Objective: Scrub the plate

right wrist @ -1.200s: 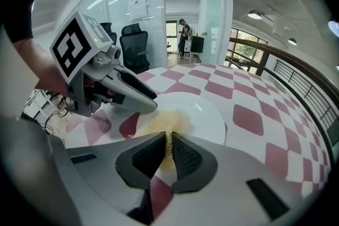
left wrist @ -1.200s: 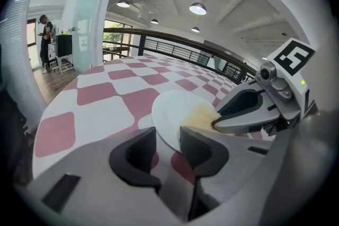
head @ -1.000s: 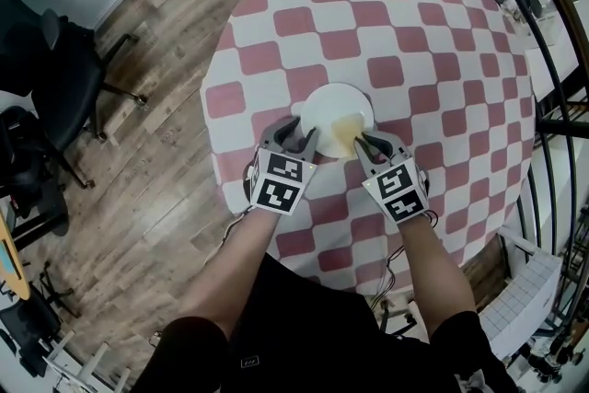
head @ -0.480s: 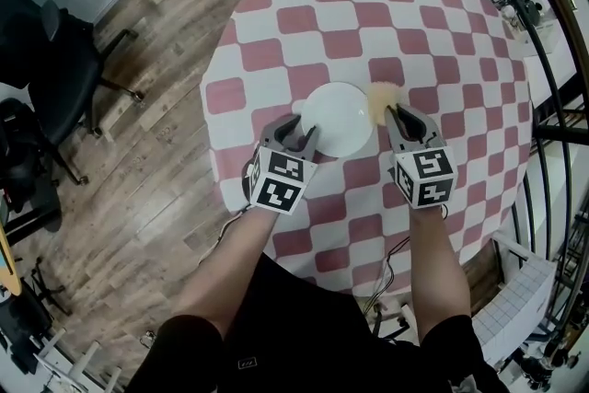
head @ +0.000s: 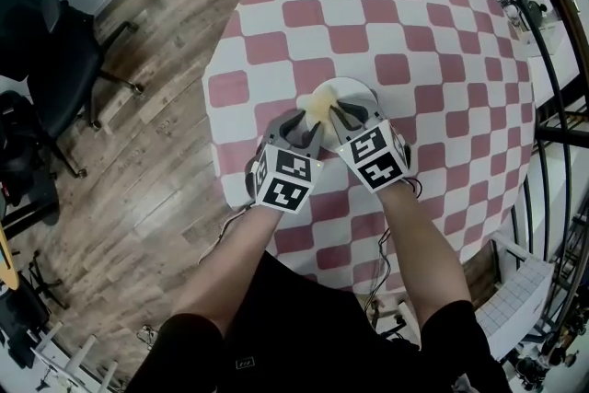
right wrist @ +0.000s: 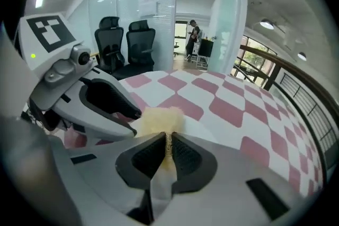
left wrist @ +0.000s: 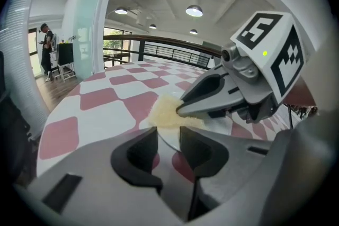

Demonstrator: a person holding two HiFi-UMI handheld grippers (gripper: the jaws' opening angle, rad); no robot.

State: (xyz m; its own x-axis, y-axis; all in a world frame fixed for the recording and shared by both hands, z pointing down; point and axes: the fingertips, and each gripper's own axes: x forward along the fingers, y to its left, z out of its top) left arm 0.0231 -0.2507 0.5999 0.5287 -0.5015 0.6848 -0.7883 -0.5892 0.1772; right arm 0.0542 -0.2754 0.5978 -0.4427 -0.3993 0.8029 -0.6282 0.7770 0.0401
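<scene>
- While you scrub, the white plate [head: 357,91] sits on the checked table [head: 414,23], on the side nearest you and close to its edge.
- Your right gripper [right wrist: 168,140] has its fingers clamped tight on a yellow sponge [right wrist: 159,116], which bulges out past the tips.
- That sponge rests on the plate's left part, just in front of your left gripper [left wrist: 168,135].
- Your left fingers stand a little apart, with the plate's near rim showing in the gap between them. They look to be bracing the plate rather than pinching it, though that is my reading.
- The two grippers are nearly touching, with their tips meeting over the same part of the rim.
- Progress, as I judge it: the scrubbing is under way and not finished. The sponge is at one edge only, and the far and right parts of the plate lie bare beyond it.
- No foam or dirt shows, so you cannot tell from here how much of the plate is already clean.
</scene>
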